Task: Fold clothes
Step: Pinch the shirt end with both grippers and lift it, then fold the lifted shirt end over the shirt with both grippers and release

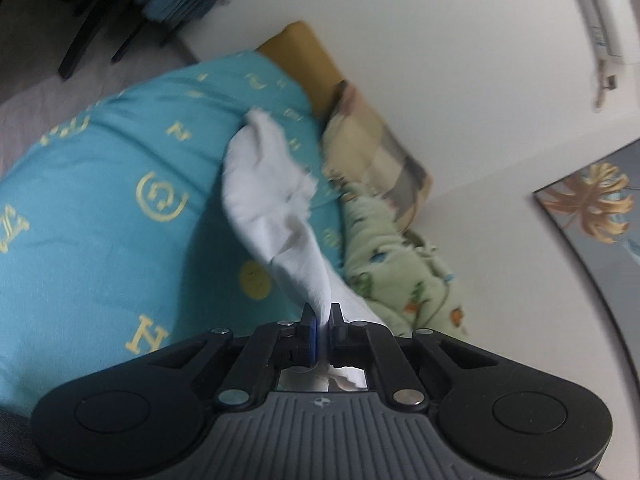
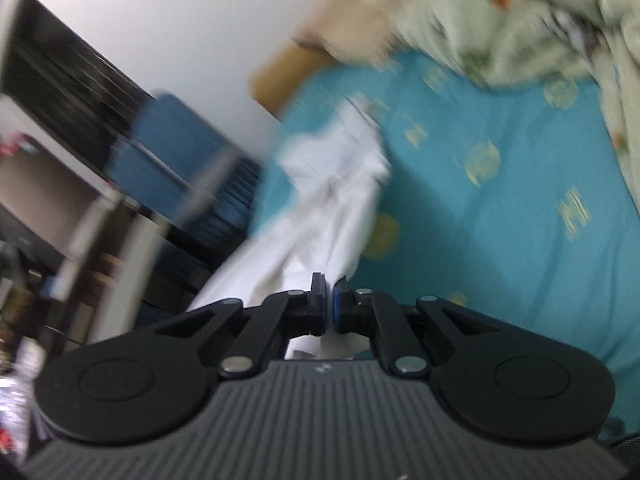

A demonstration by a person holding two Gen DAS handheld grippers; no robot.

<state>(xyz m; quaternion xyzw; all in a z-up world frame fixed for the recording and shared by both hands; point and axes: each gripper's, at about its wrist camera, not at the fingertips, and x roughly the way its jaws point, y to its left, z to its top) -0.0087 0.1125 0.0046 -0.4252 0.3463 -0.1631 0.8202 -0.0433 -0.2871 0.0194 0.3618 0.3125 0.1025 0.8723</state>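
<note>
A white garment (image 1: 268,196) hangs bunched above the teal bedspread (image 1: 100,200). My left gripper (image 1: 323,312) is shut on one part of it, and the cloth trails away forward and up in the left wrist view. My right gripper (image 2: 330,286) is shut on another part of the white garment (image 2: 332,184), which stretches ahead over the bed's teal cover (image 2: 500,200). The right wrist view is blurred by motion. How the garment's parts join is hidden.
A pale green patterned blanket (image 1: 392,272) lies crumpled by the wall, also in the right wrist view (image 2: 520,16). A plaid pillow (image 1: 376,148) and a mustard pillow (image 1: 308,56) sit at the bed's head. A blue chair (image 2: 160,152) and shelving stand beside the bed.
</note>
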